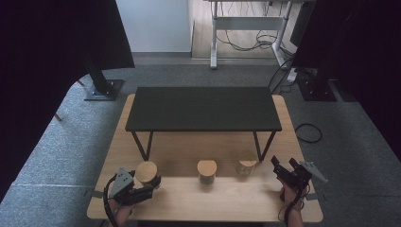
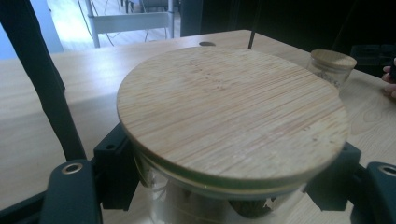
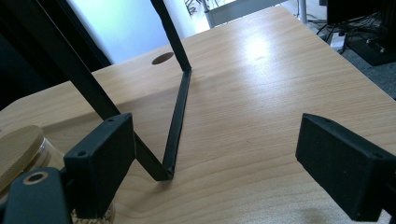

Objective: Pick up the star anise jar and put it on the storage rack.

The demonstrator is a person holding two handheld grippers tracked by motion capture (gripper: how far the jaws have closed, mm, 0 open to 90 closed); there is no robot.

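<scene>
At the lower left of the high view, the left gripper (image 1: 150, 182) has its jaws closed around a glass jar (image 1: 146, 174) with a round bamboo lid, which stands near the front edge of the wooden table (image 1: 222, 201). In the left gripper view the lid (image 2: 231, 112) takes the middle of the frame, a little tilted, and the two black jaws press on the glass body just under it from both sides. At the lower right of the high view, the right gripper (image 1: 283, 164) is in the person's hand, with its jaws released and nothing between them; in the right gripper view there is only bare table between the jaws. Two more lidded jars stand in a row to the right of the held one: a middle jar (image 1: 206, 171) and a right jar (image 1: 246, 167), just beside the right gripper. Behind them, in the centre of the high view, a low black shelf (image 1: 203, 109) stands on thin black legs.
</scene>
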